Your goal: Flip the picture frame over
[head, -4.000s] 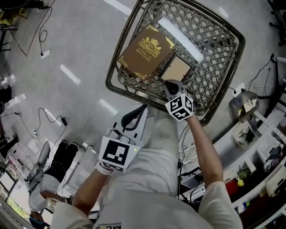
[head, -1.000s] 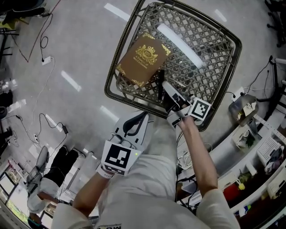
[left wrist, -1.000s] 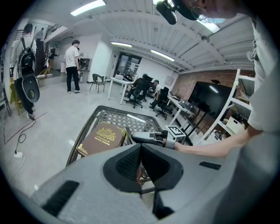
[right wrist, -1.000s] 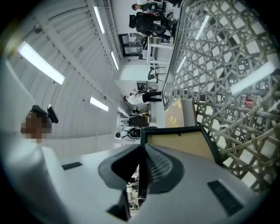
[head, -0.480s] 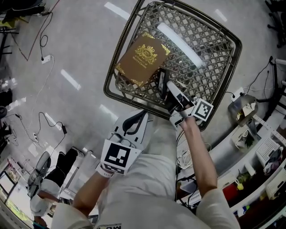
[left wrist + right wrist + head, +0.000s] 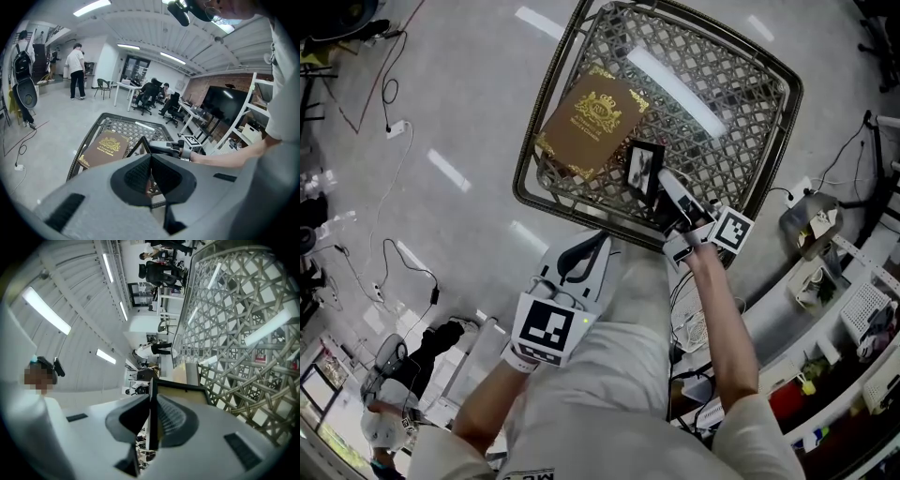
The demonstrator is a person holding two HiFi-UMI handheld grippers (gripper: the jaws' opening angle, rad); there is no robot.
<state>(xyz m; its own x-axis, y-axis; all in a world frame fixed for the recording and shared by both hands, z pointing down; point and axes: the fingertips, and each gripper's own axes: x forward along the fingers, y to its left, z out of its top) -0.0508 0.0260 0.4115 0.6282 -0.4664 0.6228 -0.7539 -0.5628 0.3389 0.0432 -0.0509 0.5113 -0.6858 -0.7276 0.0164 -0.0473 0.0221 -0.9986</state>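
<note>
Moved: small black-bordered rectangular picture frame [image 6: 644, 169], which lay flat with its tan back up four seconds ago and stood on edge one second ago, is now turned further, so its dark picture face shows in the head view.
Frame, position: above the near part of the table, just right of the book, held tilted; the views do not settle whether its lower edge touches the lattice.
Right gripper [image 6: 662, 187]: white two-jaw tool with marker cube, reaching in from the near right; jaws clenched on one black edge of the frame, the tan panel visible just beyond them in the right gripper view.
Left gripper [image 6: 592, 241]: white tool with marker cube, held near the person's body, short of the table's near rim; jaws closed together with nothing between them.
Table: square top of woven metal lattice with a dark rounded rim [image 6: 521, 178], standing on a pale glossy floor.
Book: brown hardcover with gold crest and corner ornament [image 6: 591, 117], lying flat on the left part of the table.
</note>
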